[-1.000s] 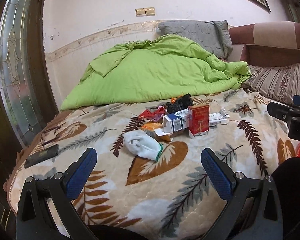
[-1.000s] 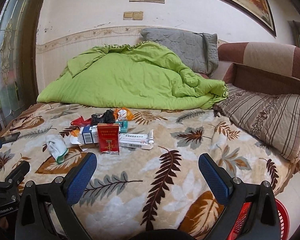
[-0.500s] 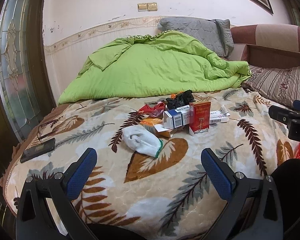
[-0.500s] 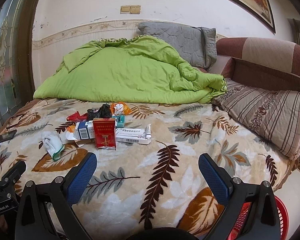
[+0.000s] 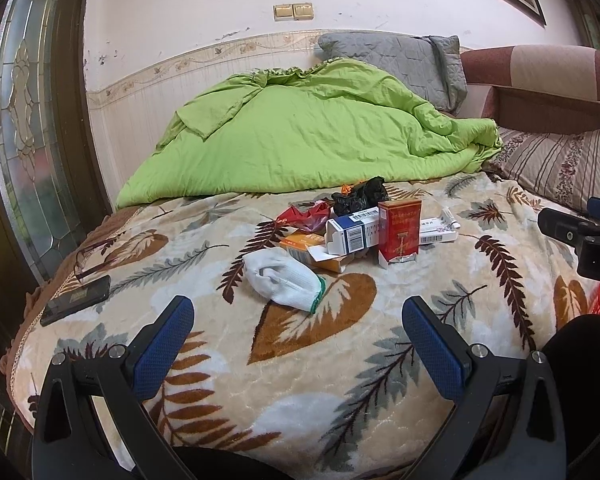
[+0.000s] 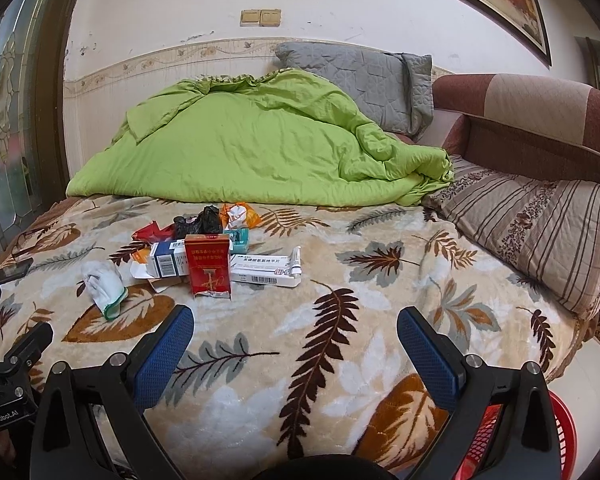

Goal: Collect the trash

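Litter lies heaped mid-bed on a leaf-patterned plush blanket (image 5: 308,392); a tall red cardboard carton (image 6: 208,265) stands upright at the front of the pile, touching a blue-and-white barcoded box (image 6: 167,261) and a long white medicine box (image 6: 265,269), with a crumpled black plastic bag (image 6: 204,219), a torn red wrapper (image 5: 306,216) and an orange packet (image 5: 306,249) behind and beside them; a balled white knit glove with green cuff (image 5: 285,279) sits just left of the heap. Left gripper (image 5: 296,344) and right gripper (image 6: 295,350) both hang over the near blanket with blue pads spread wide, holding nothing, well short of the pile; collection appears not yet begun. The next move likely calls for reaching forward to one piece, probably the nearest, then carrying it to the red mesh basket (image 6: 556,436) beside the bed. Chinese characters on the cartons are too small to read; "GenRobot.AI" shows on the left gripper's body in the right wrist view.
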Motion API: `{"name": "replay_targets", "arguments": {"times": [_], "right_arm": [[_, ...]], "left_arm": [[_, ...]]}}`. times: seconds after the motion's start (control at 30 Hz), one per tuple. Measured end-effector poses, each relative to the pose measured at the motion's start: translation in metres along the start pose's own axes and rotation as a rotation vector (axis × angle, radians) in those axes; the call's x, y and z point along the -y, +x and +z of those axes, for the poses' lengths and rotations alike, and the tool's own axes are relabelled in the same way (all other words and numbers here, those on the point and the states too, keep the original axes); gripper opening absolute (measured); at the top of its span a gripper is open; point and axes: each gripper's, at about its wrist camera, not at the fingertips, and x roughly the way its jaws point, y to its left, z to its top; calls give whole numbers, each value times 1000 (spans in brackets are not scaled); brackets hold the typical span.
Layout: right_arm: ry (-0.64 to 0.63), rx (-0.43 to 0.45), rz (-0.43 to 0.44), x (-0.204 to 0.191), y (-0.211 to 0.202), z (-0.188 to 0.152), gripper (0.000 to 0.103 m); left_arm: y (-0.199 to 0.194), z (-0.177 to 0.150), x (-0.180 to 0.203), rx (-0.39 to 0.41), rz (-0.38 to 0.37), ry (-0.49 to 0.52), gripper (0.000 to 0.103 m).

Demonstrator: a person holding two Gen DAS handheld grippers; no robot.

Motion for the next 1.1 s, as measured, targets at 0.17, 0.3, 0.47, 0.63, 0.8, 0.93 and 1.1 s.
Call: {"name": "replay_targets", "arguments": {"times": [0.17, 0.3, 0.47, 0.63, 0.8, 0.93, 1.1], "right_arm": [[0, 0, 1, 0, 0, 0, 103], [2, -2, 1, 0, 0, 0, 103], [1, -2, 1, 0, 0, -1, 103], [3, -2, 1, 1, 0, 0, 103], [3, -3, 2, 1, 0, 0, 103], [3, -3, 2, 1, 0, 0, 103], [4, -3, 2, 1, 0, 1, 103]], "left_arm": [[0, 0, 0, 0, 0, 0, 103], [0, 1, 0, 0, 0, 0, 103], [0, 1, 0, -1, 0, 0, 103], [-1, 2, 0, -1, -1, 1, 103], [-1, 2, 0, -2, 0, 0, 103], [-1, 2, 0, -3, -2, 2, 103], [0, 2, -1, -5, -3, 2, 103]]}}
